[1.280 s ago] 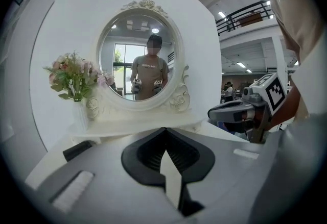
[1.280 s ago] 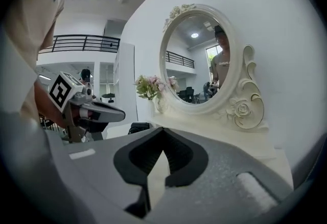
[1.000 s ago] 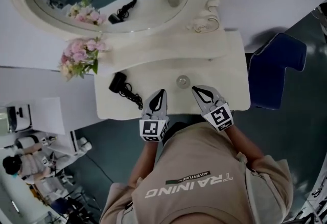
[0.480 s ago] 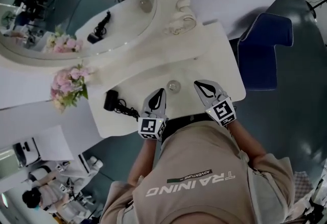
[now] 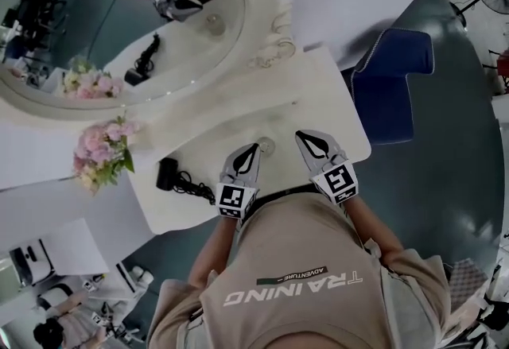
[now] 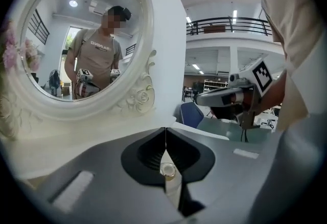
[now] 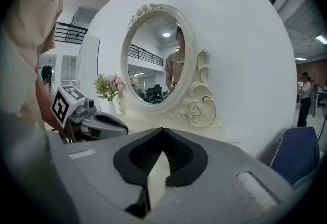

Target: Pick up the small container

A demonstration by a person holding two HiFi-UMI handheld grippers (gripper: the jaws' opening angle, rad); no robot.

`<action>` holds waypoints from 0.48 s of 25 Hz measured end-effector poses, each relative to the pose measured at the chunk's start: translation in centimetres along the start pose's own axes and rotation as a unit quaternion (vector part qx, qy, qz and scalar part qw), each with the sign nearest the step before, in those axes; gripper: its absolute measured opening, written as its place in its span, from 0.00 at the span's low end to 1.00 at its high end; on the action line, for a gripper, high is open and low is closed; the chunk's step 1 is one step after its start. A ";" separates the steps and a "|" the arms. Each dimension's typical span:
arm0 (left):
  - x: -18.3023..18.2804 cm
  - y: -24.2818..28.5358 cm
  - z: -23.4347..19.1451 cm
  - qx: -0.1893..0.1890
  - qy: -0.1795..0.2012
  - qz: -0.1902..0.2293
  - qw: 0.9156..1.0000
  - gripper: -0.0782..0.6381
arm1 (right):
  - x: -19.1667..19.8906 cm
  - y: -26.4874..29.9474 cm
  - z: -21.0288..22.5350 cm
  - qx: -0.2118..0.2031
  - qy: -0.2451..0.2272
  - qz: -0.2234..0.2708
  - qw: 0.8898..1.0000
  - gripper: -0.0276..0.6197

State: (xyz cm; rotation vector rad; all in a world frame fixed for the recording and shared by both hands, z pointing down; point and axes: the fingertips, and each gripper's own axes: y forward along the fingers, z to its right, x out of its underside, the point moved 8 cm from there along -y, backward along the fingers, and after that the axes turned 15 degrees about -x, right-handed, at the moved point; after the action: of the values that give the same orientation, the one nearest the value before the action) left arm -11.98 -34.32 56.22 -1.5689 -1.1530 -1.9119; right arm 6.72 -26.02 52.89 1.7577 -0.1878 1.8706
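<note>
Left tongs (image 5: 255,146) have crept up beside the small container (image 5: 267,146). They and the right tongs (image 5: 301,133) are pinched shut and empty, so no pickup yet.

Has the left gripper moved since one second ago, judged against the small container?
Yes. In the head view the left gripper has come rightward, toward the small container; its shut tip now nearly reaches it.

Head view dim and grey, soft shadow behind the blue chair (image 5: 394,89), gripper views brighter, strip lamps (image 6: 234,14) glaring, fisheye bending, black corners, foreground blurred.
</note>
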 end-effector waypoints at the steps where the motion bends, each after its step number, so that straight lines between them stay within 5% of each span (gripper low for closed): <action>1: 0.2 0.1 0.2 0.006 0.004 -0.004 1.000 0.14 | -0.3 0.1 0.1 0.004 -0.001 0.002 1.000 0.05; 6: 2.2 1.2 0.5 0.027 -0.005 -0.039 0.999 0.22 | -0.7 0.2 -0.1 0.013 0.002 0.001 1.000 0.05; 12: 5.2 2.8 1.1 0.050 0.007 -0.074 0.996 0.57 | 0.4 -0.5 -0.8 0.027 0.014 -0.013 0.999 0.05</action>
State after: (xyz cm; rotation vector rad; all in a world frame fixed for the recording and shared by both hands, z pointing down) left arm -10.67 -34.12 62.07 -1.4519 -1.3712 -1.9221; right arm 6.26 -25.12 53.08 1.7613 -0.1049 1.8966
